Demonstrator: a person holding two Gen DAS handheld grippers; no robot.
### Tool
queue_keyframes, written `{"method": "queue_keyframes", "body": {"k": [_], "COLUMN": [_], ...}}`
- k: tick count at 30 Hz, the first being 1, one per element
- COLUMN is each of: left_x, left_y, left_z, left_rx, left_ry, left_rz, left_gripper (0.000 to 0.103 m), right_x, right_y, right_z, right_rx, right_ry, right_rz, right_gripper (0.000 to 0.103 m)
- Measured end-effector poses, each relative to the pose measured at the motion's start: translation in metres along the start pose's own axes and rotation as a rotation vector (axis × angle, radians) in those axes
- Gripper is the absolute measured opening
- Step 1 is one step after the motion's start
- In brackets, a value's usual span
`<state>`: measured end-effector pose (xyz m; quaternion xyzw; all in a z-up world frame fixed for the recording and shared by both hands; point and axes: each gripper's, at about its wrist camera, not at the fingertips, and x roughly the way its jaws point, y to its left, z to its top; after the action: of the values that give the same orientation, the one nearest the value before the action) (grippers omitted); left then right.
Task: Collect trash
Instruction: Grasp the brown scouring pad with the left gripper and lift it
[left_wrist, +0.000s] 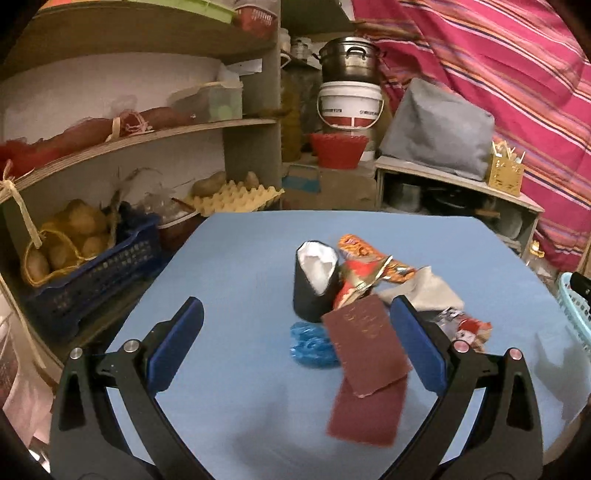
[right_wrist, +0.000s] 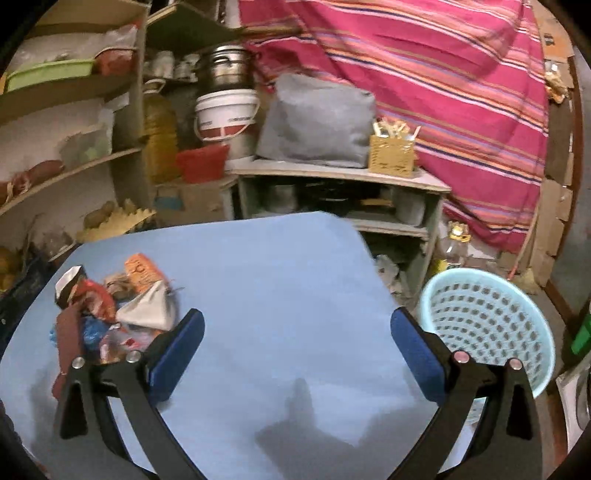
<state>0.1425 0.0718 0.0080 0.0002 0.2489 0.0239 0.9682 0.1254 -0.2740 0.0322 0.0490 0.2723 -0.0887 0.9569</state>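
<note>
A heap of trash lies on the blue table: a black-and-white carton, a maroon paper sheet, a blue plastic wrapper, orange and red snack wrappers and a grey paper. My left gripper is open and empty, just before the heap, with the maroon sheet between its fingers. In the right wrist view the heap lies left of my right gripper, which is open and empty over bare table. A light blue basket stands beyond the table's right edge.
Wooden shelves with a blue crate of potatoes and egg trays stand at the left. A white bucket, a red basket, a grey bag on a low cabinet and a striped pink cloth fill the back.
</note>
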Motion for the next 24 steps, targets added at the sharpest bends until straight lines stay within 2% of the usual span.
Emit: {"method": "queue_keyframes", "body": {"k": [6,13,19,24], "left_x": [0.023,0.035,0.036,0.038], "left_y": [0.021,0.035,0.033,0.028], "left_z": [-0.006,-0.011,-0.014,-0.011], "left_rx": [-0.037,-0.055,-0.035,-0.036], "left_ry": [0.081,0.11,0.117,0.12], "left_rz": [0.014,0.017,0.01,0.002], "left_gripper": [0.098,0.098,0.098,0.098], "right_x": [0.006,0.024,0.023,0.036], "right_y": [0.026,0.068,0.079,0.097], "right_z": [-0.006,-0.015,-0.012,-0.01], "right_rx": [0.025,-0.073,-0.108,-0.143], "right_ry": [0.016,0.09,0.079,0.135], "right_rz": [0.065,0.098,0.117,0.155], "right_gripper": [0.098,0.098,0.098,0.098]}}
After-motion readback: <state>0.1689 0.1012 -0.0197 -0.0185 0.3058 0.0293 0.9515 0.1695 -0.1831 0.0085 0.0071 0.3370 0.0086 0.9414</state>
